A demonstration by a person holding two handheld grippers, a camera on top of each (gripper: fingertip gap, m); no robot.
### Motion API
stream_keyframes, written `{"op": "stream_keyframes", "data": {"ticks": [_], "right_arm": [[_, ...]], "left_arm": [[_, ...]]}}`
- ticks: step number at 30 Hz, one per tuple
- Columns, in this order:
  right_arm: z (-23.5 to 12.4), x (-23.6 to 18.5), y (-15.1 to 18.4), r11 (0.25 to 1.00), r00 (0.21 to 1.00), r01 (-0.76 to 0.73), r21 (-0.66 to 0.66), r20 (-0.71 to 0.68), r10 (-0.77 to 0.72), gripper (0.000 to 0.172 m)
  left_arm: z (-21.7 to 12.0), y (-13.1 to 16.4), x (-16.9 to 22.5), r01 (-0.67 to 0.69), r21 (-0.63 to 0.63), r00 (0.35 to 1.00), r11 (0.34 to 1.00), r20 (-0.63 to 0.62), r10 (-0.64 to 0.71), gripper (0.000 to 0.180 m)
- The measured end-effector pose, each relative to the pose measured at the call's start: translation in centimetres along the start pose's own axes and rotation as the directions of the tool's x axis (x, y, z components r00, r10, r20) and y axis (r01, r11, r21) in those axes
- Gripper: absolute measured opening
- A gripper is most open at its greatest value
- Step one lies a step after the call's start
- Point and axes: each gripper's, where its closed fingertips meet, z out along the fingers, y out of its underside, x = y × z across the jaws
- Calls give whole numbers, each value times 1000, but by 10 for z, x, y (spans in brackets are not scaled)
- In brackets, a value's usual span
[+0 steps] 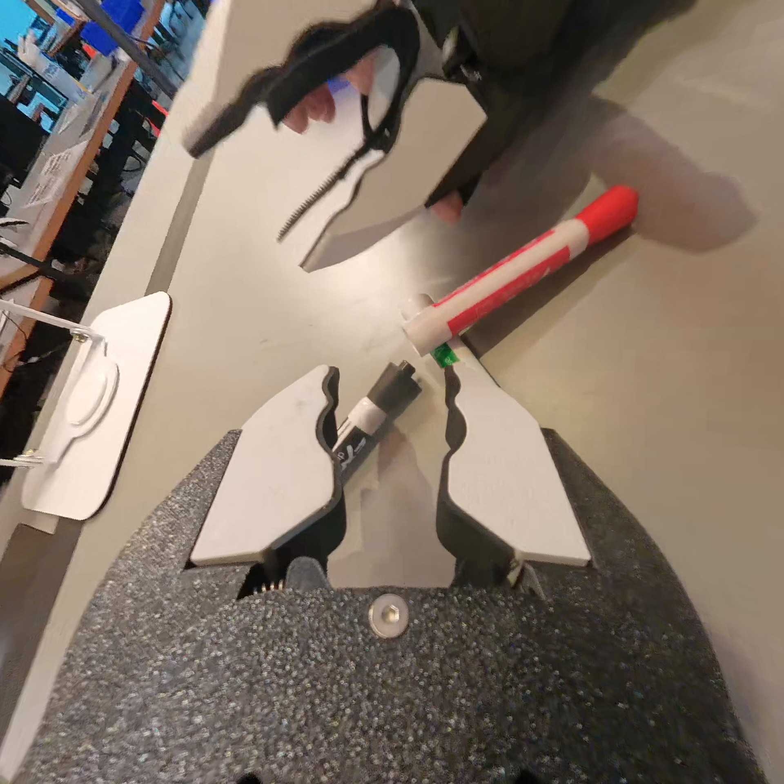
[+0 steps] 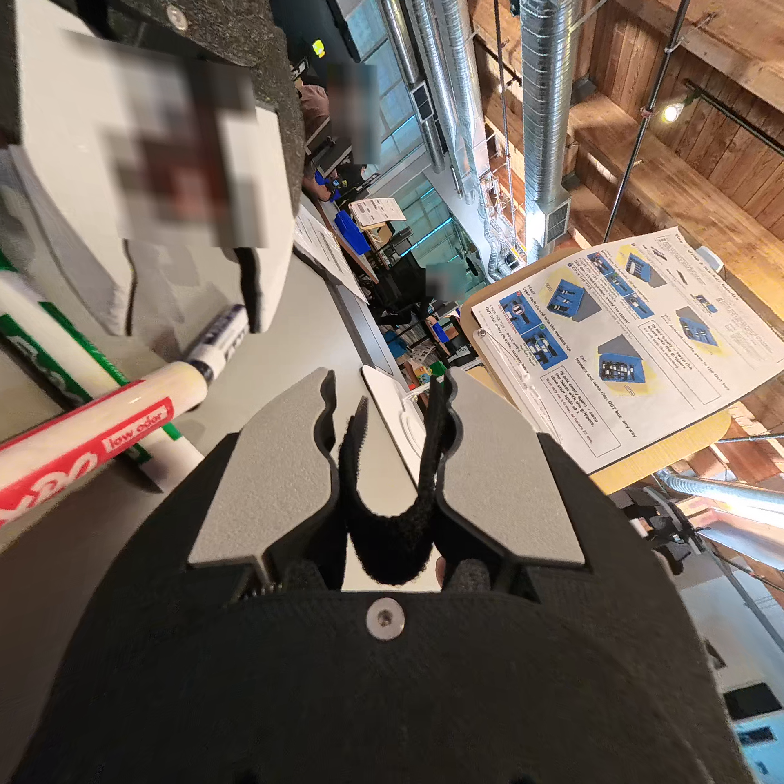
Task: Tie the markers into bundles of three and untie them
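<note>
Your right gripper (image 2: 388,420) stands apart, with the floppy black hook-and-loop strap (image 2: 384,530) curled slack inside. Left gripper (image 1: 390,403) is apart too, around the black-capped marker (image 1: 373,413) on the grey table (image 1: 237,263); the red-capped marker (image 1: 526,267) lies across a green one (image 1: 445,355) just ahead. Markers are light, stiff and slippery, so I'd grab mid-barrel.

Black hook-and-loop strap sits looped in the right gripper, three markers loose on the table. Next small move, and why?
Probably carry the black strap clear and set it down: red marker, green marker and black marker already lie unbundled, and the left gripper stands open around the black one.
</note>
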Motion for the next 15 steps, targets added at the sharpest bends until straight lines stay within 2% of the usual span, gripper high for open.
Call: {"op": "stream_keyframes", "data": {"ticks": [1,7,12,15], "right_arm": [[0,0,-1,1000,1000,-10,6,4,10,49],[-4,-6,-21,991,995,-90,98,60,84,50],[-12,-17,-52,956,970,-213,203,165,181,50],[-17,-23,-67,928,946,-280,244,232,225,50]], "left_arm": [[-2,-5,-3,36,35,999,999,4,-36,49],[-16,-35,-22,267,256,963,929,-32,-268,48],[-27,-44,-27,362,371,932,855,-118,-343,40],[-33,-51,-14,374,406,926,834,-222,-307,36]]}}
